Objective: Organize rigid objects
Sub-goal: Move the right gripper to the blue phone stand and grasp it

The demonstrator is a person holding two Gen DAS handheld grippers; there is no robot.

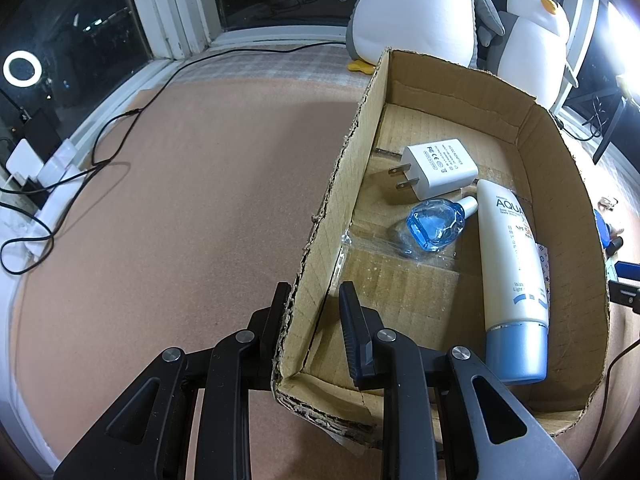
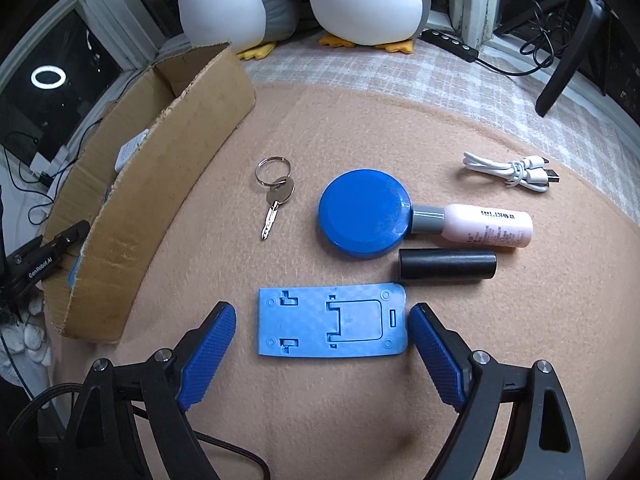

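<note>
A cardboard box [image 1: 560, 184] holds a white charger [image 1: 440, 166], a small blue glass bottle [image 1: 436, 226] and a white sunscreen tube [image 1: 510, 276]. My left gripper [image 1: 315, 288] is shut on the box's near left wall, one finger on each side. In the right wrist view a flat blue plastic plate [image 2: 332, 322] lies on the tan felt between the fingers of my right gripper [image 2: 321, 309], which is open and does not touch it. Beyond it lie a key on a ring [image 2: 276, 200], a blue round lid [image 2: 364, 218], a pink bottle [image 2: 486, 226], a black cylinder [image 2: 448, 266] and a white cable [image 2: 510, 170].
The box [image 2: 160, 184] stands left of the loose items. Two plush penguins [image 1: 416, 8] sit by the window behind it. A black power strip [image 2: 452, 42] and cords lie at the far right, and black cables [image 1: 100, 152] trail along the left edge.
</note>
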